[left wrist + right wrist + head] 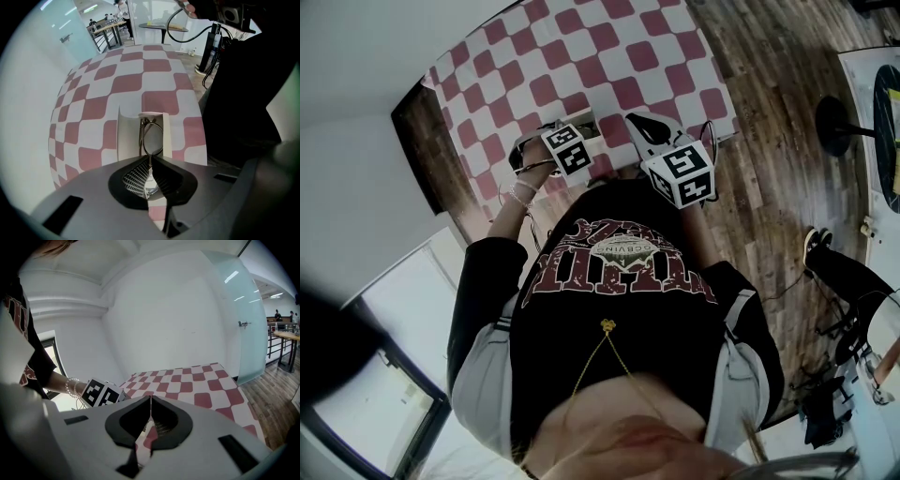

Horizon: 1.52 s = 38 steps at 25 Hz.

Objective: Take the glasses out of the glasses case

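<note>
The left claw [150, 160] is clenched on the glasses [153, 138]: its two ribbed black jaws meet on the thin metal frame at the near end. The glasses sit on edge inside the open white case [126, 136], one rim and lens showing between the case's two walls. The case lies on the desk [117, 84], which is covered by a red and white checked cloth, near the edge closest to the person. No brand or label can be made out on the case or on the glasses.

In the head view the person's black T-shirt [619, 281] carries large dark red lettering around a pale emblem, seen upside down and too warped to read. A thin gold chain [607, 326] hangs over it.

The right claw [150, 401] is clenched with nothing in it, the jaws pressed together into a thin line. It hangs above the near part of the desk, just beside the left one. From its view the left claw's marker cube [103, 393] shows its black and white squares, and a beaded bracelet [70, 386] circles the wrist behind it. To the right of the desk runs a wooden floor [769, 169].
</note>
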{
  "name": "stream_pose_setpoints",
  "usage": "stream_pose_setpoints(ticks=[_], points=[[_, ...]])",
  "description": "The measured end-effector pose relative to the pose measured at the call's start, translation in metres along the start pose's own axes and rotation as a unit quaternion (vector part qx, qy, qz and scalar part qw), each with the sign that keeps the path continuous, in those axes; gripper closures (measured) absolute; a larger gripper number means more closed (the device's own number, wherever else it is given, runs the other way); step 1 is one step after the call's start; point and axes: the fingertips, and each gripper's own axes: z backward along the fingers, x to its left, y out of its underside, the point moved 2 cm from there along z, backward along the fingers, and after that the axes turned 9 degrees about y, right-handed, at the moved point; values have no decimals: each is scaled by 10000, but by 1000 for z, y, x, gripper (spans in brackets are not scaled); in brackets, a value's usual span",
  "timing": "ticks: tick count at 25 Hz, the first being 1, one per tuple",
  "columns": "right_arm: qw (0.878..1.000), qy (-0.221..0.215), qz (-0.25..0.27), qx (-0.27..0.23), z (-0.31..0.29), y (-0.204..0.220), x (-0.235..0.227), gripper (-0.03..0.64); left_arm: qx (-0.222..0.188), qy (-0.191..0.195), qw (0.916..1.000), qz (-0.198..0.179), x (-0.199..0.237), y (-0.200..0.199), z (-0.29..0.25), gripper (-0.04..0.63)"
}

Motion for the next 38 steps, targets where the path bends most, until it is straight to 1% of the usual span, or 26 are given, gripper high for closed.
stream_pose_setpoints(ticks=[23,28,32,38], points=[[10000,-68,65,30,-3,1,4,596,-224,-276,9992,203,6,2,9,568],[9998,-130,119,78,-5,1,8,597,-269,-255,9990,244,4,3,14,568],[9996,-194,167,84,-6,0,12,597,-286,-308,9988,266,3,4,20,568],[9993,-279,217,123,-11,0,18,597,-419,-350,9980,315,1,6,30,568]])
